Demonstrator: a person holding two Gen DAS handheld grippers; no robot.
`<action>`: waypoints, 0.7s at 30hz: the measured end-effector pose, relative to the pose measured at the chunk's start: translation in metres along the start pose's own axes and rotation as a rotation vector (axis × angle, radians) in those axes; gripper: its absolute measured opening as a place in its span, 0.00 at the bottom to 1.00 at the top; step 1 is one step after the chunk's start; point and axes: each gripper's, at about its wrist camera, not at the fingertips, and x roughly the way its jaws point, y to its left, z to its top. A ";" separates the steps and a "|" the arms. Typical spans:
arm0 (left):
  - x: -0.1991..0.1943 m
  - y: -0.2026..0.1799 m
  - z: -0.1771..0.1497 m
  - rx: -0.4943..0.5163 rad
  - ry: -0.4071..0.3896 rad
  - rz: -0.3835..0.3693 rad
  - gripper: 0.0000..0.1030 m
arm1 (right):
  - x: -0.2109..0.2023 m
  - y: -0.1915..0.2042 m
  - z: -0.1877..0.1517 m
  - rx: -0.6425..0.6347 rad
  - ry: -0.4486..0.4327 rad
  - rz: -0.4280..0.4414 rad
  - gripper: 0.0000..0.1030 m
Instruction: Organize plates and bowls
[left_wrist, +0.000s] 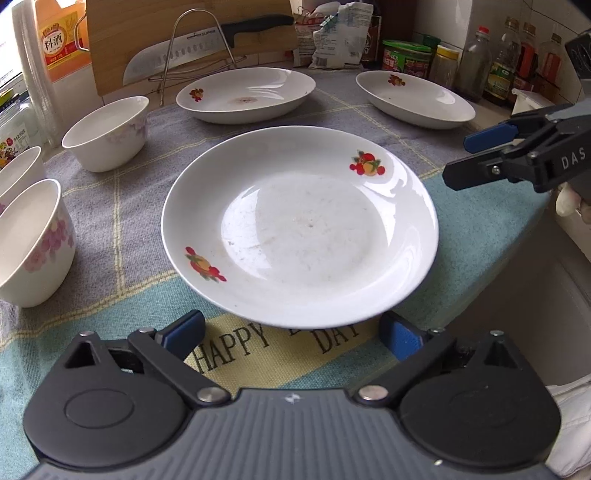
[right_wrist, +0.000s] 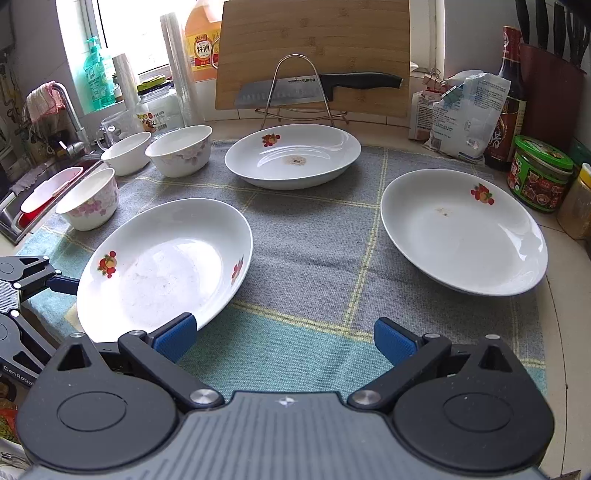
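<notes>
Near plate (left_wrist: 300, 225), round and so without a long axis, lies flat and rim-up on the cloth (left_wrist: 122, 221), its two fruit motifs on opposite rims. Left gripper (left_wrist: 291, 334) stands wide open at its near edge, gripping nothing. Right gripper (right_wrist: 284, 338) hovers open and empty over bare cloth between this plate and the right plate (right_wrist: 461, 232).

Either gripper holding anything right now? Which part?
Nothing held. Left gripper is open, straddling the near rim of the white fruit-print plate; right gripper is open over cloth.
</notes>
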 end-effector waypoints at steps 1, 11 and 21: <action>0.001 0.001 0.001 0.009 0.002 -0.008 0.99 | 0.003 0.002 0.002 0.000 0.006 0.010 1.00; 0.009 0.013 0.007 0.110 -0.042 -0.085 1.00 | 0.028 0.018 0.022 0.020 0.036 0.033 1.00; 0.009 0.022 0.002 0.191 -0.098 -0.151 1.00 | 0.049 0.036 0.038 0.039 0.088 0.062 1.00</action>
